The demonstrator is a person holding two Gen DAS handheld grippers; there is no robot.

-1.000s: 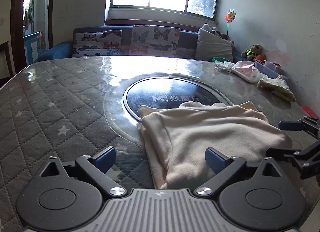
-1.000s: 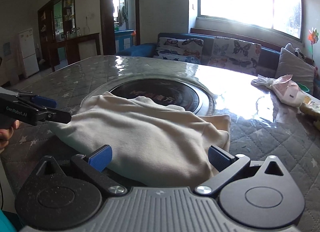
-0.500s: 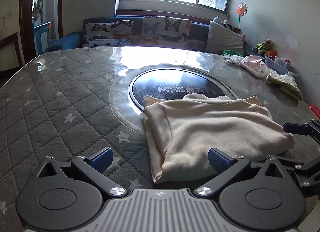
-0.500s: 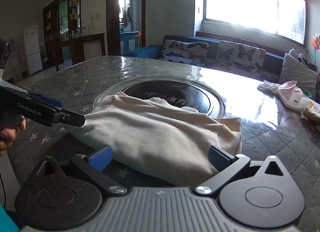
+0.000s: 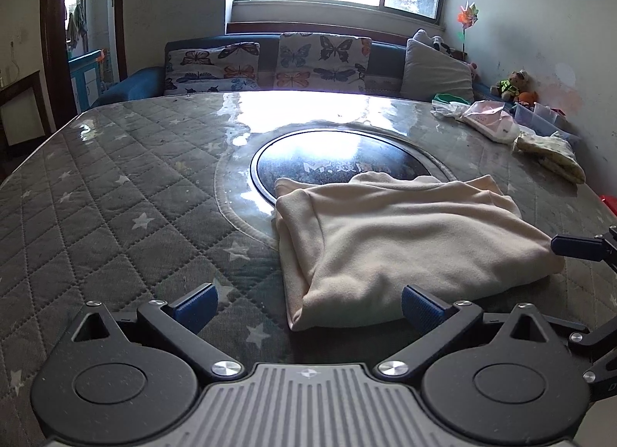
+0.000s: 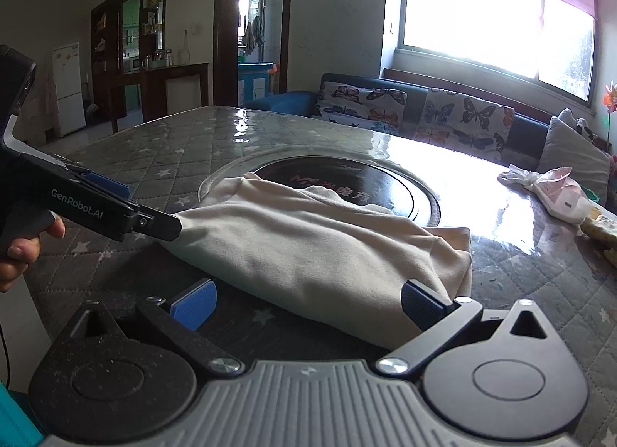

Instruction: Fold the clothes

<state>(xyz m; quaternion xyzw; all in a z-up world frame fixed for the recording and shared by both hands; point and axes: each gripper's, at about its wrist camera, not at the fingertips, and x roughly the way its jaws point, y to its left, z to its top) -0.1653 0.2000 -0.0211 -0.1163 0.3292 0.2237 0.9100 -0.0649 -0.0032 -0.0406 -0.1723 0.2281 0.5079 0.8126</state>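
Your left claw (image 5: 306, 306) and right claw (image 6: 308, 304) both gape wide, gripping nothing, because the cream top (image 5: 401, 238) already lies folded. It sits on the surface (image 5: 115, 192) at the dark disc's (image 5: 331, 161) six o'clock edge, each claw poised at a near corner.

Cream fleece garment (image 5: 401, 238), folded into a thick rectangular bundle, several layers stacked at the edges. Lying flat on the table (image 5: 115, 184), far edge overlapping the dark round inset (image 5: 331, 161). Top surface smooth, slightly puffy, few creases.
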